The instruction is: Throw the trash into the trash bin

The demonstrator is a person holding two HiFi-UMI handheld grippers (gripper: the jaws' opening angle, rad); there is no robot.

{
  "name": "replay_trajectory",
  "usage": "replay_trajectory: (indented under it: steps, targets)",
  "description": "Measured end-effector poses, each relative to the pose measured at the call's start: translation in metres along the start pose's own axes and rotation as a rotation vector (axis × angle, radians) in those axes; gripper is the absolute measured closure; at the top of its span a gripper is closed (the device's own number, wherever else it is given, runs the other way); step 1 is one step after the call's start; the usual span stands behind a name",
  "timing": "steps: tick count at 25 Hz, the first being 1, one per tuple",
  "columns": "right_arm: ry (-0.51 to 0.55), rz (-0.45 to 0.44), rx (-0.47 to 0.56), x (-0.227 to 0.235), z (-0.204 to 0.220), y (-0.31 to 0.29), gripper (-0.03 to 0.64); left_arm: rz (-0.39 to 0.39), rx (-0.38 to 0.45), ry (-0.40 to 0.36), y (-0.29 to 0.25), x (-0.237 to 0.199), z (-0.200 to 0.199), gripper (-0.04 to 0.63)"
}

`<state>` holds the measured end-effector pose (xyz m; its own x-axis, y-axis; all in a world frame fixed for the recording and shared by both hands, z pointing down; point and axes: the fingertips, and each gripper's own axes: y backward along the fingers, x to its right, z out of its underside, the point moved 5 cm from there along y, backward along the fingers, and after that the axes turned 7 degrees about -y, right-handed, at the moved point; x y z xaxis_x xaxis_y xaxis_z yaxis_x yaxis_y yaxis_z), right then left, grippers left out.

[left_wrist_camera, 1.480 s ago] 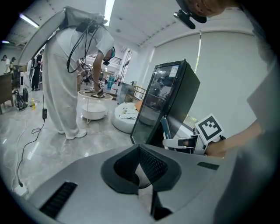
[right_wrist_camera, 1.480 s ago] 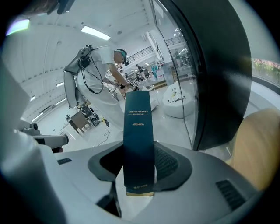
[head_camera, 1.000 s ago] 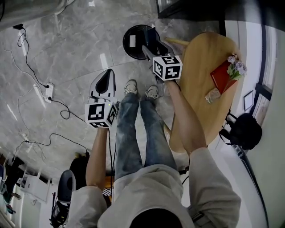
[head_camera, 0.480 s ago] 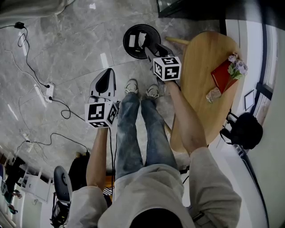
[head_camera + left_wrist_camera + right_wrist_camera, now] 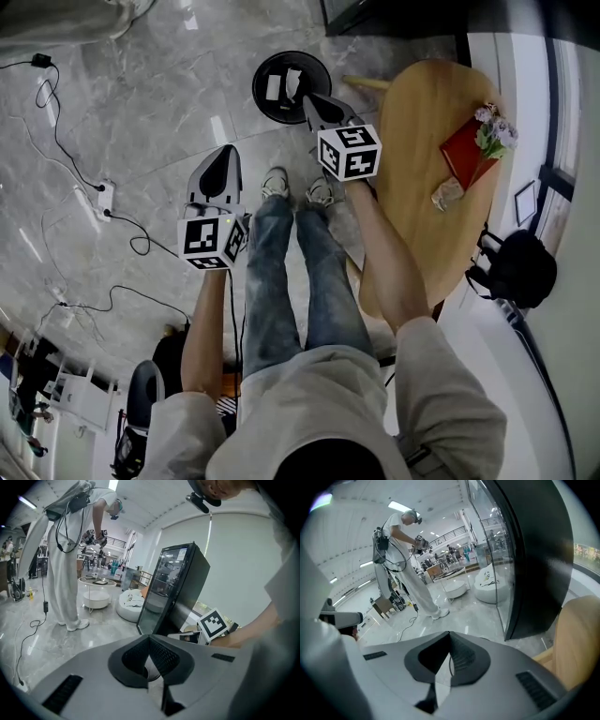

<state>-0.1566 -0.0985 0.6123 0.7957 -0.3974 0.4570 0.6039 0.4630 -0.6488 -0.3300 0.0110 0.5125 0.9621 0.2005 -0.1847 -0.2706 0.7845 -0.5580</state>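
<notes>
1. The right gripper (image 5: pixel 310 99) stood wide a second ago. Its jaws have just closed and now meet with nothing between them, and a second white scrap (image 5: pixel 293 79) lies in the trash bin (image 5: pixel 258 94).
2. The right arm reaches forward, its gripper tilted down over the bin's right side. The left gripper (image 5: pixel 224 152) hangs above the floor (image 5: pixel 141 112) — jaws together, empty.
3. The trash — two white pieces — rests on the bottom of the round black bin.
</notes>
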Motion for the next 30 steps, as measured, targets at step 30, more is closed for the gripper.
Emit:
replay_trajectory:
  steps: [30]
  targets:
    - [-0.07,0.174,0.315,0.032,0.022,0.195,0.588,0.236,-0.032,-0.191,-0.037,0.132,-0.014,0.577]
